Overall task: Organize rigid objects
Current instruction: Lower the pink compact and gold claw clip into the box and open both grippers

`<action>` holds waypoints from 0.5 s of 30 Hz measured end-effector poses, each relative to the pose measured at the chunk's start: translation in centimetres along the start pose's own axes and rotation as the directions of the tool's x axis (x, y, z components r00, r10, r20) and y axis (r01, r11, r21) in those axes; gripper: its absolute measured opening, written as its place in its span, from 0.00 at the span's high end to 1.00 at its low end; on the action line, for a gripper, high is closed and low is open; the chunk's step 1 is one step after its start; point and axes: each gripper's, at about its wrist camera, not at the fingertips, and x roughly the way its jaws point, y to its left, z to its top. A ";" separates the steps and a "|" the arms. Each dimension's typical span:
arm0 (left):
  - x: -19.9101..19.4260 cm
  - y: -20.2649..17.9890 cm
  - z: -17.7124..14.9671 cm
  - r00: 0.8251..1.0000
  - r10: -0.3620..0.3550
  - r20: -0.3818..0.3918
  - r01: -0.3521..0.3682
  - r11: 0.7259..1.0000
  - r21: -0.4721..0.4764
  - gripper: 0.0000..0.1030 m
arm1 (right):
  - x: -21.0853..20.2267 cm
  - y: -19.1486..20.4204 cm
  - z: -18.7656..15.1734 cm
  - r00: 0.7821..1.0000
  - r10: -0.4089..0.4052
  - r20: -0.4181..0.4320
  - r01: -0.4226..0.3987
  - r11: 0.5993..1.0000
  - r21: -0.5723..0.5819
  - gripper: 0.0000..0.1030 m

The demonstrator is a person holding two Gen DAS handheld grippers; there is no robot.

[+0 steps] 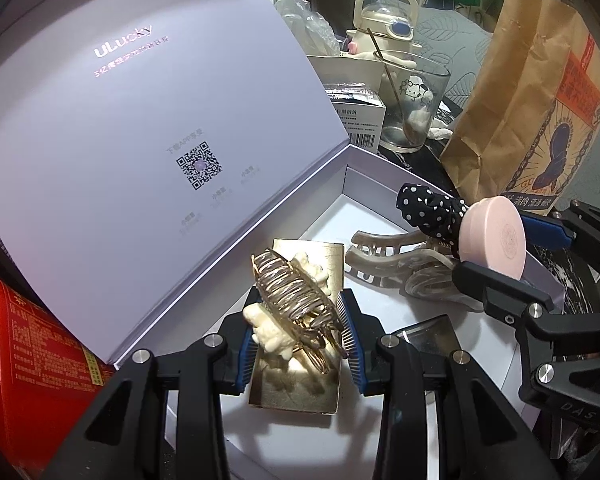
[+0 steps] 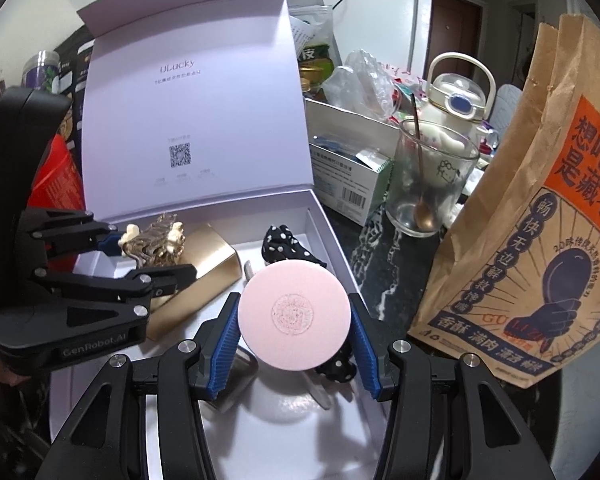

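Over the open lilac box [image 2: 332, 220], the left gripper [image 1: 300, 320] clamps a springy gold wire hair claw [image 1: 296, 292], the right gripper [image 2: 294, 320] a stiff, light pink round disc [image 2: 293, 315] at its slippery rim

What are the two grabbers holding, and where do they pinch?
Left gripper pinches the gold wire hair claw across its sides. Right gripper pinches the round pink compact by its rim.

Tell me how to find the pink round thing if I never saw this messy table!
Look for the big pale box with its lid standing open, beside the brown paper bag. Over the box, the right hand-held gripper squeezes the pink round case between its blue pads. It is the only smooth pink disc there; its neighbours are a gold wire hair claw and a black dotted bow.
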 end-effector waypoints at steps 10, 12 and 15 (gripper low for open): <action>-0.8 -0.4 -0.4 1.000 0.000 -0.006 -0.001 1.000 -0.002 0.64 | -1.3 0.1 -0.1 1.000 -0.018 0.007 0.018 1.000 0.002 0.48; -1.3 -0.3 -0.4 1.000 0.005 0.006 -0.005 1.000 -0.011 0.64 | -1.8 0.2 0.0 1.000 -0.027 0.017 0.027 1.000 -0.005 0.47; -2.1 -0.4 -0.4 1.000 0.017 0.016 -0.016 1.000 -0.008 0.62 | -3.0 0.4 0.0 0.998 -0.045 0.036 0.046 0.999 -0.016 0.44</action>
